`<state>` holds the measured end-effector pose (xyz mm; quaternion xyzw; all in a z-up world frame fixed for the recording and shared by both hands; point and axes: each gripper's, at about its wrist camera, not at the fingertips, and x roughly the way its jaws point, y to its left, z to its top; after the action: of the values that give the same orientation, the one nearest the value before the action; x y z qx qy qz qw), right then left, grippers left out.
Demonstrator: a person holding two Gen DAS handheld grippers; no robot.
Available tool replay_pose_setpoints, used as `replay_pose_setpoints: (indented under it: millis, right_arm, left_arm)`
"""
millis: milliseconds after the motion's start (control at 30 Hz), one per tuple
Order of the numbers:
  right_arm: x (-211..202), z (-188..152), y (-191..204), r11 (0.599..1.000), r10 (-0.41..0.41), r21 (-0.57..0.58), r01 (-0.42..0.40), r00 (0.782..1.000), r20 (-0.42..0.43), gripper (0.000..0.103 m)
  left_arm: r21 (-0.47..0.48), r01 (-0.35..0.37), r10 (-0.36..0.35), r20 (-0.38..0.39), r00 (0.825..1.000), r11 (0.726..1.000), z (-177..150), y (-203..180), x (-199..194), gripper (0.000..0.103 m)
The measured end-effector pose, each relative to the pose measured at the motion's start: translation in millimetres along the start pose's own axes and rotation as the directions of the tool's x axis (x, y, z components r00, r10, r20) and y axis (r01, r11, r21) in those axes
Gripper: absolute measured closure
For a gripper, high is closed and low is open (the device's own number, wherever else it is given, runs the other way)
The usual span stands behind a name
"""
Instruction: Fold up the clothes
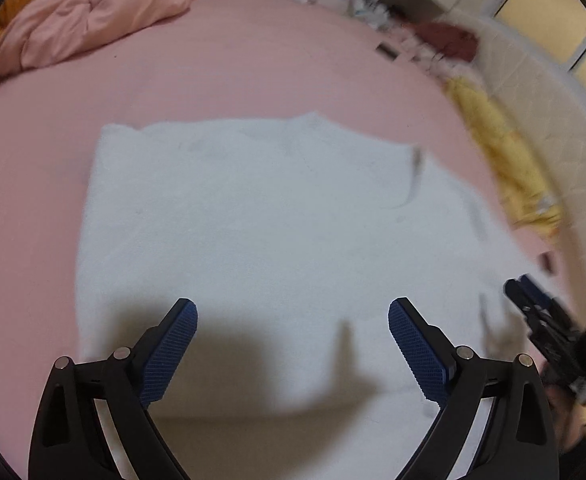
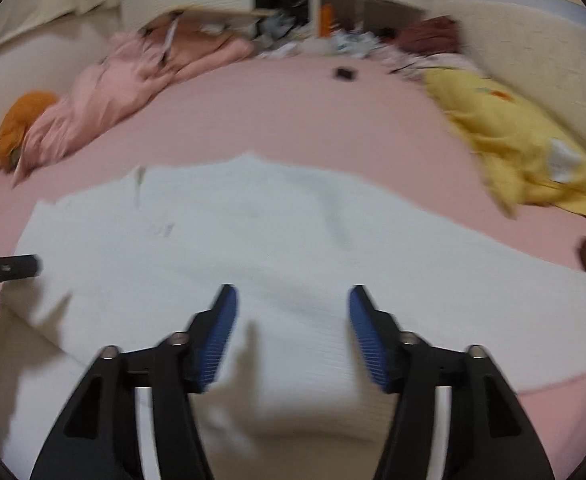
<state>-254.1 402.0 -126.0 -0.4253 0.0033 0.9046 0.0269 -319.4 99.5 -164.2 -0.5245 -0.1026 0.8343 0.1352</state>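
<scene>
white garment (image 1: 253, 220) lies spread on the pink bed sheet (image 1: 233, 72), close under both tools and reaching from the near edge of the bed toward its middle. nearest the left camera, the left gripper (image 1: 293, 312) hangs just above the cloth with its blue fingers (image 1: 173, 348) spread wide and nothing between them; its shadow falls on the fabric below. the right gripper (image 2: 293, 300) is likewise over the garment's near part, fingers parted and gripping nothing. each tool shows at the edge of the other's view, so they stand side by side over the same piece.

as a judgement, folding looks partly begun: a straight raised edge on the far right of the cloth in the left view suggests one layer already turned over, but blur makes it hard to be sure. the piece is still broad and flat, so most folds seem left, and no edge is in a grip now.

beyond the garment, a yellow cloth (image 2: 525, 152) lies bunched along the bed's right side, and a crumpled pink duvet (image 2: 133, 88) sits at the far left with an orange item (image 2: 21, 124) beside it. farther back is blurred clutter that i cannot sort out.
</scene>
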Motion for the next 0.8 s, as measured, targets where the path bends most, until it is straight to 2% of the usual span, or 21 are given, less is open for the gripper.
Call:
replay_pose_setpoints:
  millis: [67,133,167,233,267,333,400,433,500,600,667,700,767,800]
  right_arm:
    - [25.7,-5.0,9.1,0.999,0.003,-0.045,-0.007,0.997,-0.084,0.040]
    - [26.7,-11.3,-7.5,1.000,-0.002,-0.015,0.001,0.998,-0.059,0.040]
    - [20.2,-11.3,-17.5,0.996,-0.069,0.055,0.073,0.996,-0.062,0.040]
    - [7.1,-11.3,-37.5,0.958,-0.201,0.193,0.214,0.976,-0.083,0.040]
    - [0.9,-11.3,-43.1,0.939,-0.199,0.269,0.216,0.976,-0.087,0.040]
    - [-12.2,-10.8,-29.8,0.952,-0.043,0.303,0.051,0.999,-0.033,0.040]
    - [-20.9,-13.1,0.7,0.984,0.058,0.168,-0.055,0.998,-0.012,0.040]
    - [-18.1,-22.7,7.7,0.993,0.046,0.115,-0.041,0.998,-0.038,0.040]
    - [-12.5,-42.0,21.9,1.000,0.016,0.006,-0.016,0.996,-0.089,0.040]
    - [-16.4,-62.7,-8.4,0.996,0.033,0.090,-0.030,0.999,-0.040,0.040]
    - [-29.7,-57.3,-15.8,0.988,-0.087,0.124,0.091,0.995,-0.041,0.039]
    - [-40.5,-56.6,-16.0,0.977,-0.155,0.139,0.159,0.987,-0.034,0.039]
    - [-64.3,-62.7,-5.3,0.981,-0.151,0.128,0.148,0.988,0.014,0.039]
    - [-73.7,-69.5,0.6,0.983,-0.144,0.116,0.142,0.989,0.011,0.039]
  left_arm:
    - [-0.001,-0.037,0.037,-0.014,0.999,0.999,2.6,8.2,7.7,0.007]
    - [-0.032,-0.037,0.037,-0.009,0.999,0.999,7.8,15.0,1.2,0.010]
    - [-0.056,-0.026,0.026,0.007,1.000,0.998,11.4,17.8,-7.6,0.010]
    - [-0.067,-0.005,0.011,0.091,0.996,0.998,24.4,18.8,-27.6,0.009]
    - [-0.057,0.000,0.006,0.107,0.994,0.998,32.5,17.2,-28.7,0.008]
    - [-0.035,-0.011,0.014,0.076,0.997,0.999,48.9,12.9,-12.0,0.008]
    - [-0.032,-0.050,0.050,-0.007,0.999,0.998,54.6,16.6,14.8,0.008]
    - [-0.027,-0.070,0.069,-0.042,0.997,0.997,56.7,18.8,27.0,0.008]
    - [0.013,-0.119,0.120,-0.064,0.991,0.993,55.2,23.7,40.2,0.008]
    - [0.078,-0.161,0.167,-0.072,0.983,0.984,54.7,14.9,41.3,0.008]
    - [0.085,-0.203,0.208,-0.064,0.976,0.976,52.7,7.2,28.4,0.012]
    - [0.086,-0.212,0.218,-0.060,0.974,0.973,38.8,4.4,17.0,0.012]
    - [0.089,-0.231,0.236,-0.052,0.970,0.969,10.9,-1.3,-5.8,0.010]
    - [0.090,-0.240,0.245,-0.049,0.968,0.967,-3.1,-4.1,-17.1,0.009]
